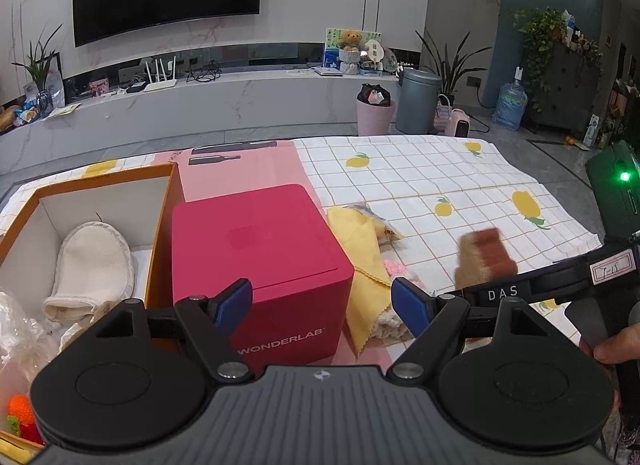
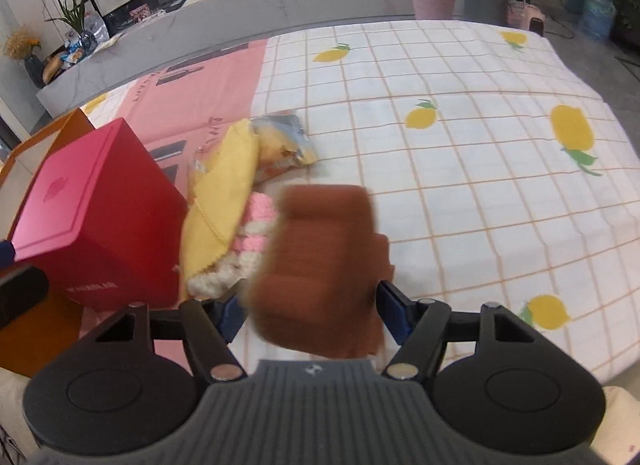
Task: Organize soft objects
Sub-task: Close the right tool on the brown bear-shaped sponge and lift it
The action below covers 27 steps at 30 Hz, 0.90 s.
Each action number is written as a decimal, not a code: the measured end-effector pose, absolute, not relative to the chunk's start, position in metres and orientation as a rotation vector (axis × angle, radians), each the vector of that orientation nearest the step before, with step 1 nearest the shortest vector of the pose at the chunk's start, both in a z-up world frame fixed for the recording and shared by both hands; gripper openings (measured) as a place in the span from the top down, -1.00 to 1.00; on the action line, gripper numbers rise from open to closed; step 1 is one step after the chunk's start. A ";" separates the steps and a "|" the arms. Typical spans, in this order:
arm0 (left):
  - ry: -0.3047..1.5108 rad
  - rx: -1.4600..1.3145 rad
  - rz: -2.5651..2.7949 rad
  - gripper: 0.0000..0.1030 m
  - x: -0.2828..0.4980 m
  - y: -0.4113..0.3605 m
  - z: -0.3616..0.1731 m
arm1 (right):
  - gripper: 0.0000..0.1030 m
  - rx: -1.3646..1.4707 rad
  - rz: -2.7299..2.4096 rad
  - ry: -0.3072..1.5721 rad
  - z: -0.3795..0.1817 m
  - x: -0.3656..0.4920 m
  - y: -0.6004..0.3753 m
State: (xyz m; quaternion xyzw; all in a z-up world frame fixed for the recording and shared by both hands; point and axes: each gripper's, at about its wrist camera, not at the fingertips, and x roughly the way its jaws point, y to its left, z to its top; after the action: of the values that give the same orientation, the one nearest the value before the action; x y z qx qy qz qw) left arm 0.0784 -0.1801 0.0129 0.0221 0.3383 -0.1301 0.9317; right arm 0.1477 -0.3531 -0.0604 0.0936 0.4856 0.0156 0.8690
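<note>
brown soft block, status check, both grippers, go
Right gripper shut on brown soft block. Left gripper open, empty, over red box. Yellow cloth pile lies beside the block.

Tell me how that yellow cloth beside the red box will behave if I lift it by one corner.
The yellow cloth lies folded and draped over knitted pieces, so it probably hangs limp. It looks thin, likely light. It may drag those pieces along.

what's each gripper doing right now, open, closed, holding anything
Left gripper: open, holding nothing.
Right gripper: shut on the brown soft block.
</note>
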 end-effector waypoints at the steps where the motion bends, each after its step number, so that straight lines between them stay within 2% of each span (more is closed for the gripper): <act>1: 0.695 0.045 -0.264 -0.80 0.079 -0.180 0.012 | -0.31 0.182 0.016 1.010 -0.061 0.148 -0.354; 2: 0.698 0.045 -0.263 -0.80 0.079 -0.180 0.011 | -0.28 0.178 -0.005 0.993 -0.060 0.147 -0.355; 3: 0.700 0.047 -0.264 -0.80 0.080 -0.180 0.010 | -0.05 0.193 -0.023 0.976 -0.058 0.146 -0.359; 7: 0.679 0.098 -0.250 -0.80 0.077 -0.187 0.003 | 0.26 0.199 -0.076 0.944 -0.052 0.140 -0.371; 11: 0.627 0.172 -0.278 -0.80 0.068 -0.198 -0.001 | 0.26 0.185 -0.092 0.921 -0.045 0.137 -0.372; 17: 0.455 0.333 -0.384 -0.80 0.035 -0.226 -0.010 | 0.26 0.142 -0.083 0.876 -0.033 0.126 -0.362; 24: 0.459 0.340 -0.467 -0.79 0.030 -0.264 -0.046 | 0.26 0.166 -0.057 0.885 -0.036 0.125 -0.369; 27: 0.461 0.250 -0.400 -0.79 0.039 -0.268 -0.064 | 0.25 0.165 -0.046 0.892 -0.039 0.126 -0.370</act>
State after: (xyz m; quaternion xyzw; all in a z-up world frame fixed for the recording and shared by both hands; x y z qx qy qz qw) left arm 0.0386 -0.2683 -0.0636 0.1226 0.2262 -0.1964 0.9462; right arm 0.1261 -0.3702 -0.0388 0.0795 0.4307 -0.0225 0.8987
